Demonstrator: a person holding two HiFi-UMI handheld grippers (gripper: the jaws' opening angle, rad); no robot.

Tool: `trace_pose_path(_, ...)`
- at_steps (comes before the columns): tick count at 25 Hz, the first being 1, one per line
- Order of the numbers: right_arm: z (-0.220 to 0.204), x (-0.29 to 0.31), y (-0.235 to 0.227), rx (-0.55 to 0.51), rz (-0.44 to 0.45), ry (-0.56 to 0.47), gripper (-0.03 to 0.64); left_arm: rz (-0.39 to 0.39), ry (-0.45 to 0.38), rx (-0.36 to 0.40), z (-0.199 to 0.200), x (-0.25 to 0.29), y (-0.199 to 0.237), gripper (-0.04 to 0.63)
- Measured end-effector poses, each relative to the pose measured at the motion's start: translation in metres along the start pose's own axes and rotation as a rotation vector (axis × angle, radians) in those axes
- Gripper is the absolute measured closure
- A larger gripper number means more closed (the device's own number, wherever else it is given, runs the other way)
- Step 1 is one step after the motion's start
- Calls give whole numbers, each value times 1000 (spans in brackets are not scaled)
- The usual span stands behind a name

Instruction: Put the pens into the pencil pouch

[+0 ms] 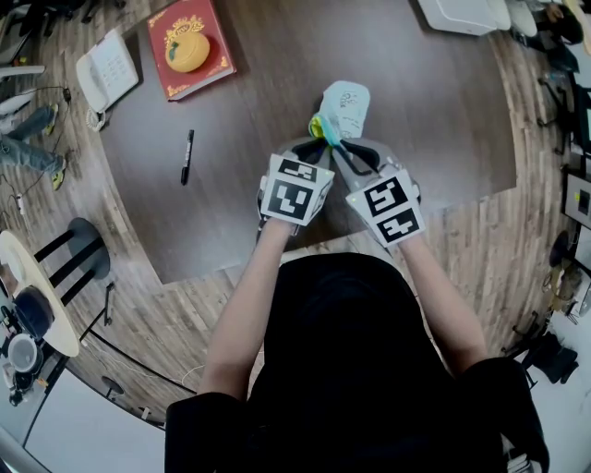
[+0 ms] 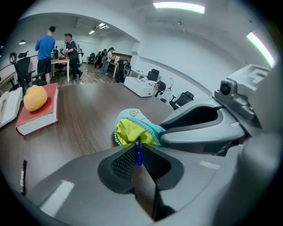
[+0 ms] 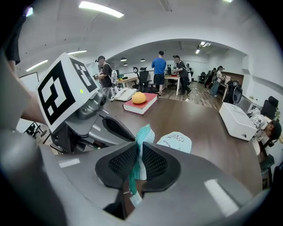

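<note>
A light blue pencil pouch (image 1: 346,106) lies on the dark table (image 1: 277,111), its yellow-lined mouth (image 2: 130,132) held open toward me. My left gripper (image 2: 139,148) is shut on a blue pen (image 2: 139,155), whose far end sits at the pouch mouth. My right gripper (image 3: 139,152) is shut on the pouch's teal zipper edge (image 3: 142,134) and holds it up. In the head view the left gripper (image 1: 317,140) and the right gripper (image 1: 343,152) meet at the pouch's near end. A black pen (image 1: 187,155) lies alone on the table to the left.
A red book (image 1: 199,51) with an orange fruit (image 1: 187,51) on it lies at the far left, and a white desk phone (image 1: 108,69) sits beside it. A white box (image 1: 462,14) stands at the far right. People stand at desks in the background.
</note>
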State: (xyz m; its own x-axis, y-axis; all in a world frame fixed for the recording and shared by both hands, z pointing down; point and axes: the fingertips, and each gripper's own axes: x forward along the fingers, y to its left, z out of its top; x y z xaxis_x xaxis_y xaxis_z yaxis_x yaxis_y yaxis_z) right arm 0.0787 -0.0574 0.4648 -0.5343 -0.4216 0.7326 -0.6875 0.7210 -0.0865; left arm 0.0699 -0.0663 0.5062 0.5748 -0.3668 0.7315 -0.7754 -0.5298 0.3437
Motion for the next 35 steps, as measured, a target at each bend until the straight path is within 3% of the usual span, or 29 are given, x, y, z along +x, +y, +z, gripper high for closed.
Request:
trace_pose_path(7, 1, -1, 0, 3, -2, -4, 569, 15, -26, 44, 3, -2, 0, 549)
trace_pose_path(13, 1, -4, -6, 8, -14, -9, 571, -10, -53, 83, 6, -5, -3, 430)
trace_pose_path(25, 2, -4, -6, -1, -16, -12, 572, 25, -67, 59, -1, -19, 5, 430)
trace_pose_path(35, 12, -1, 1, -34, 2, -16, 572, 101, -104, 4, -14, -50, 27, 430)
